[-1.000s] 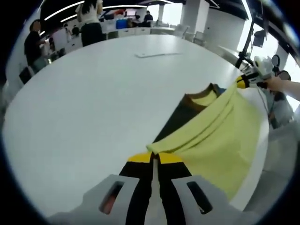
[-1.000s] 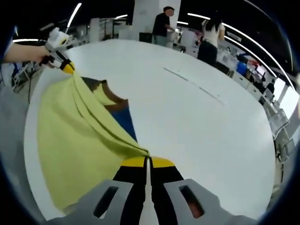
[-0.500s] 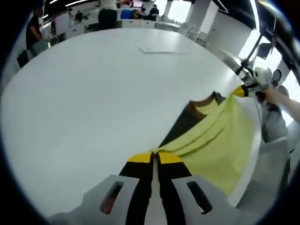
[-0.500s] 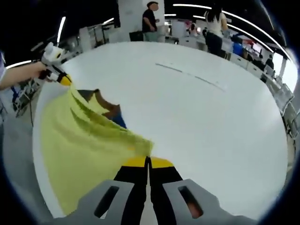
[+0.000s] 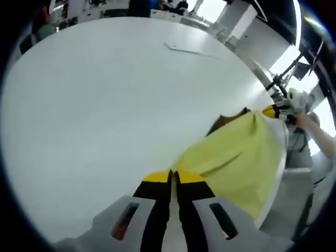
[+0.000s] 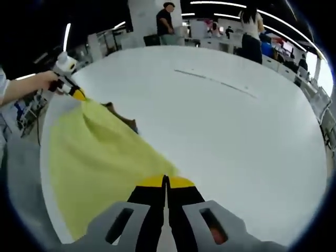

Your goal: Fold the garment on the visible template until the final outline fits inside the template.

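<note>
Two claws hold one yellow garment [image 5: 239,157] stretched between them over the near edge of a white round surface [image 5: 105,105]. In the left gripper view, the left claw [image 5: 171,176] has its jaws together, clamped on a corner of the cloth at 6 o'clock; the long edge runs up toward 2 o'clock, where the right claw [image 5: 270,111] pinches the far corner, a hand [image 5: 304,122] behind it. In the right gripper view, the right claw [image 6: 166,181] is likewise clamped on the garment [image 6: 94,168] at 6 o'clock, and the edge runs to 10 o'clock, ending at the left claw [image 6: 77,95]. A dark brown collar part [image 5: 228,119] peeks from behind the yellow fold; most of that side is hidden. The cloth's lower edge drops past the surface's rim and is cut off. A thin pale strip [image 6: 215,83] lies far across the surface; whether it is the template cannot be told. People [image 6: 166,21] stand blurred beyond.
</note>
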